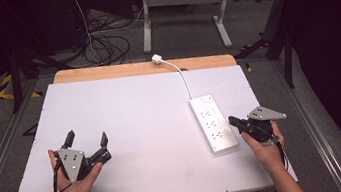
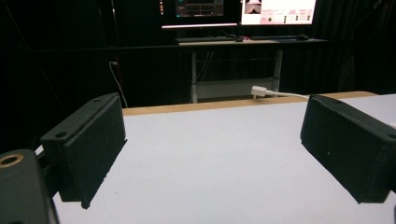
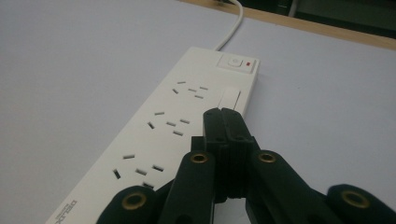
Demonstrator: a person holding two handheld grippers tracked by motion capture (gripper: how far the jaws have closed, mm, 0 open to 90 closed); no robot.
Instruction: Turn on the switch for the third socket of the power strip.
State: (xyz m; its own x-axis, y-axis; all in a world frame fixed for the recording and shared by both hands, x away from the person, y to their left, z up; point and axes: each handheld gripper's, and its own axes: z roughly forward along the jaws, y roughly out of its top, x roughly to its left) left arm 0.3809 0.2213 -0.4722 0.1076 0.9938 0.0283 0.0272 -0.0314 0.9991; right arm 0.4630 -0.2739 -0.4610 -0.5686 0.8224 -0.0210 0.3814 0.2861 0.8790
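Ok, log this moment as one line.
left gripper open, idle | right gripper shut, over power strip | plug at table's far edge

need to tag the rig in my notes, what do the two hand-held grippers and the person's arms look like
Both are black two-jaw tools. The left gripper has flat, matte rectangular pads, a grey three-cornered plate with small holes, and a black cable looping off below the hand. The right gripper carries the same grey plate; its linkage shows brass-ringed pivots. The forearms are bare, with no sleeves visible.

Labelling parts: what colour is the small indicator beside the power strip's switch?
Red, on the white power strip; clearest in the right gripper view.
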